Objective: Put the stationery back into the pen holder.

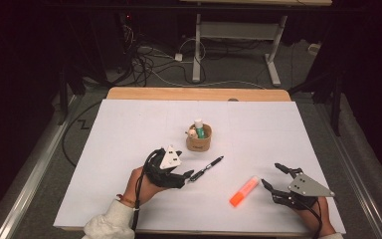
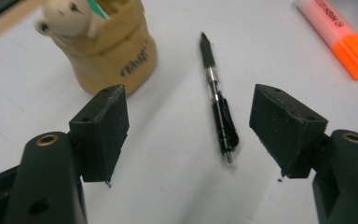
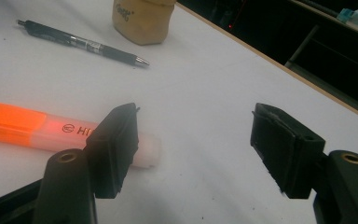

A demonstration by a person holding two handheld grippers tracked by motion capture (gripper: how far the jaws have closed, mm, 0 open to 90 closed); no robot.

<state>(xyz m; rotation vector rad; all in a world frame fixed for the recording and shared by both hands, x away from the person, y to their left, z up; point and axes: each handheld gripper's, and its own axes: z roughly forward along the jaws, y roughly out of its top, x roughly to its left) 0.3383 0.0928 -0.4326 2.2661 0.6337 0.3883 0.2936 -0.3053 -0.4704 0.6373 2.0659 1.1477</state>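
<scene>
Nearest the person, the left gripper [image 1: 191,175] lies low over the white table [image 1: 129,129], its jaws parted and empty; in the left gripper view the black pen [image 2: 218,105] lies flat on the table between the two pads [image 2: 103,130], touched by neither, its clip end toward the camera and its tip pointing away. At the right, the right gripper [image 1: 273,175] rests near the front edge, jaws likewise spread with nothing clasped; in the right gripper view the pale end of the orange highlighter [image 3: 51,130] lies behind the left-hand pad [image 3: 116,144], and whether the pad touches it cannot be told. In the high view the highlighter [image 1: 244,191] lies flat between the two grippers, just beside the right one. The pen [image 1: 208,168] stretches diagonally from the left gripper toward the table's middle. Beyond it stands a small tan pot [image 1: 199,139], upright, holding a white-and-green tube [image 1: 199,127] and a pale rounded figure [image 2: 67,18]. Farther off, a wooden edge [image 1: 199,93] borders the table, with cables [image 1: 144,62] on the floor behind
</scene>
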